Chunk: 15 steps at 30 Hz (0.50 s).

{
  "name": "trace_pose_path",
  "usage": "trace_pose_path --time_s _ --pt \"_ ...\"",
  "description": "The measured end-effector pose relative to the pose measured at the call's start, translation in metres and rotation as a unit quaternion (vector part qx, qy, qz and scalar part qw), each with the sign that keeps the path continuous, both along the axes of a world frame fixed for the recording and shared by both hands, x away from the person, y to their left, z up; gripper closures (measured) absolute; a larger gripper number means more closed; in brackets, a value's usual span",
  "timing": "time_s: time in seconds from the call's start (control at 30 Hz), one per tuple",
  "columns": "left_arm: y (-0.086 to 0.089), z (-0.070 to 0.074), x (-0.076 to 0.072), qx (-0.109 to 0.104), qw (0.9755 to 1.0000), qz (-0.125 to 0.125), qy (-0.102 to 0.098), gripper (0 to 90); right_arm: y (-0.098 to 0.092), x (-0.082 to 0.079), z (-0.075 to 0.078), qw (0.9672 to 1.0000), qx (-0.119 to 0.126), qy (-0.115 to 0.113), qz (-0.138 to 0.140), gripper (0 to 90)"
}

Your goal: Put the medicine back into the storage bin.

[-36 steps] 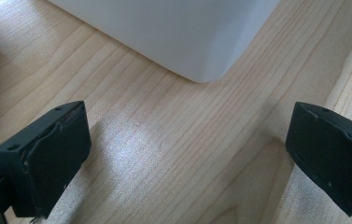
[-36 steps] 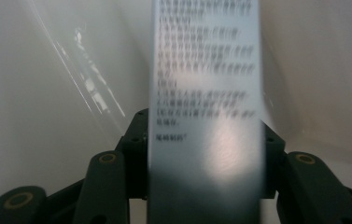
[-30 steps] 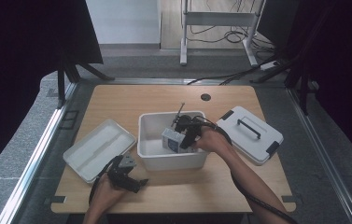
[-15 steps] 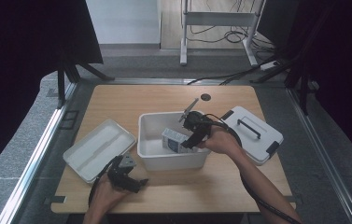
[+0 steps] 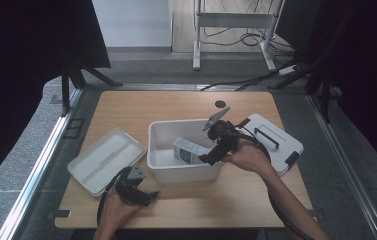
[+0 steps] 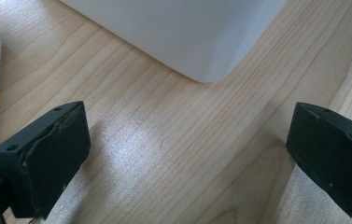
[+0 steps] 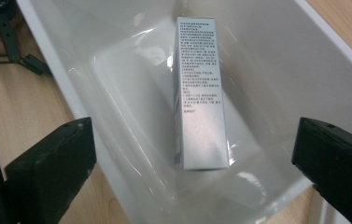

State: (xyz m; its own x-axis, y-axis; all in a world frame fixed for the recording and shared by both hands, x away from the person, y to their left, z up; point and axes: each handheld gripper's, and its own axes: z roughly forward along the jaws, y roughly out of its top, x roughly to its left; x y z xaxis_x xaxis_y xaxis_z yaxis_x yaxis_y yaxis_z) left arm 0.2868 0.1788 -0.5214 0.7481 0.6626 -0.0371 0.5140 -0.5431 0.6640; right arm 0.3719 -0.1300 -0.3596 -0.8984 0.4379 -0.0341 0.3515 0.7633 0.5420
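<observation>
A box (image 7: 200, 93) lies inside the white bin (image 5: 162, 159) (printed side up) on the worktop (image 5: 166, 105). The right hand-held gripper (image 5: 211, 152) hangs over the bin, jaws wide apart and empty. The left hand-held gripper (image 5: 143, 192) rests low near the tray (image 5: 107, 159), also spread wide, holding nothing.

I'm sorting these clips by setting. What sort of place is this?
Probably a lab or studio set up for recording, not a home: a pale wooden table hemmed by black curtains, loose cables on the floor behind, and hand-held grippers working around a white plastic bin.
</observation>
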Motion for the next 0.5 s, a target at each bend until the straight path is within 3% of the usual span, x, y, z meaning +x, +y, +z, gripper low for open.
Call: trace_pose_path --time_s 0.5 --pt "0.0 0.0 0.0 -0.001 1.0 -0.001 0.001 0.0 -0.047 -0.036 -0.01 0.9983 0.047 -0.029 -0.019 0.0"
